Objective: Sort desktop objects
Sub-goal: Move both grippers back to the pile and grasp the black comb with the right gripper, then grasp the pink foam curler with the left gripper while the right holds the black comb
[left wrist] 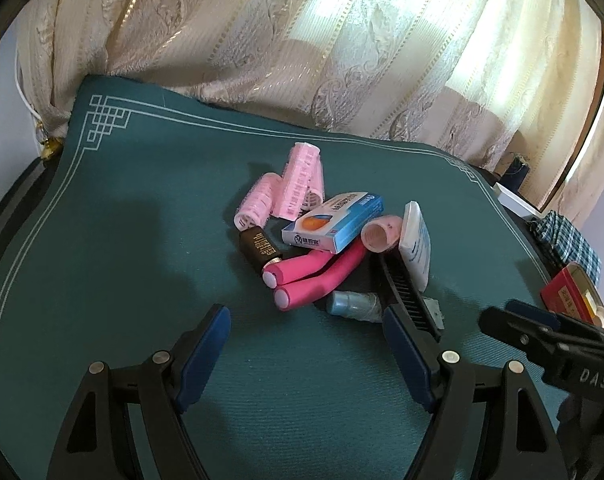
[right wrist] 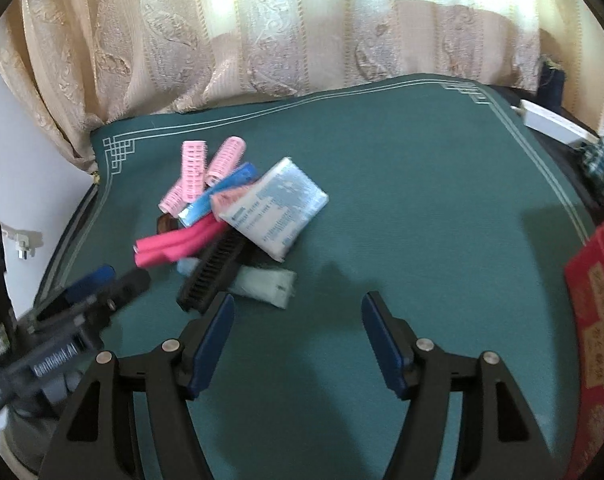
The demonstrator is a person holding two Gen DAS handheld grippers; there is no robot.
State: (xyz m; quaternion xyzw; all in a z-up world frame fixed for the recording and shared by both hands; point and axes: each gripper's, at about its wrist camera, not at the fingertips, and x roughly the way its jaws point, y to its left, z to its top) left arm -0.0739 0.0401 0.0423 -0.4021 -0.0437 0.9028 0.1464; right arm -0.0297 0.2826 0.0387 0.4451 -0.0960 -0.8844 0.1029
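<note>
Your left gripper hangs spread and empty just short of the heaped clutter: pink hair rollers, medicine box, black comb. Your right gripper, empty too, has its jaws opening beside the pile, presumably readying a pick.

You are looking at a heap of small things on the green-covered tabletop. At its middle lies a blue-and-white carton, flat, propped on the rest. Behind the carton, three pale pink hair rollers lean together. A fourth pale roller lies at the carton's right, touching a white packet standing on edge. In front of the carton, two hot-pink foam rollers lie side by side, a dark brown tube at their left. A black comb and a pale blue bottle lie nearest you.
</note>
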